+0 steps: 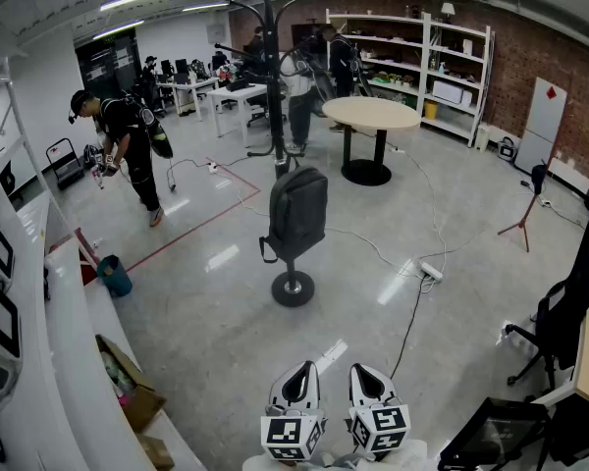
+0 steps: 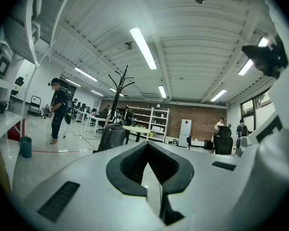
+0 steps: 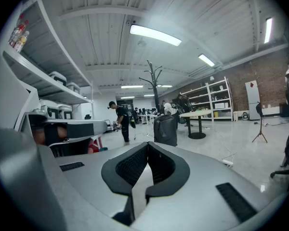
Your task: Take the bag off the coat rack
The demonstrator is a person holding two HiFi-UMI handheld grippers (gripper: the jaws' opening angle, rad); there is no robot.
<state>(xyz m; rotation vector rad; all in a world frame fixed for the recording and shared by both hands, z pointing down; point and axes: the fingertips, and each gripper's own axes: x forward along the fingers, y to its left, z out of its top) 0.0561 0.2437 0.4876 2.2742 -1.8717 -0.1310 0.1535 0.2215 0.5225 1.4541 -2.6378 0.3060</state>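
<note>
Bag (image 1: 296, 214): dark backpack, hanging low on the coat rack (image 1: 278, 86) at frame centre, just above the rack's round base.

Left tongs (image 1: 301, 373), right tongs (image 1: 369, 373): I see both closed and empty, side by side at the bottom edge, well apart from the bag.

Between them: open floor (image 1: 226, 341). A cable (image 1: 409, 322) trails at lower right.

We see the left gripper (image 2: 148, 147) with its jaws closed together and nothing between them. Beyond the tips, left of centre, the dark bag (image 2: 111, 137) hangs low against the pole of the coat rack (image 2: 119, 88); bare hooks branch out above it. Further left, a person (image 2: 59, 110) in dark clothes stands on the glossy floor. A blue bin (image 2: 25, 147) stands near the left edge. A table (image 2: 137, 129), shelves (image 2: 153, 124) and a brick wall (image 2: 202, 124) lie behind.
</note>
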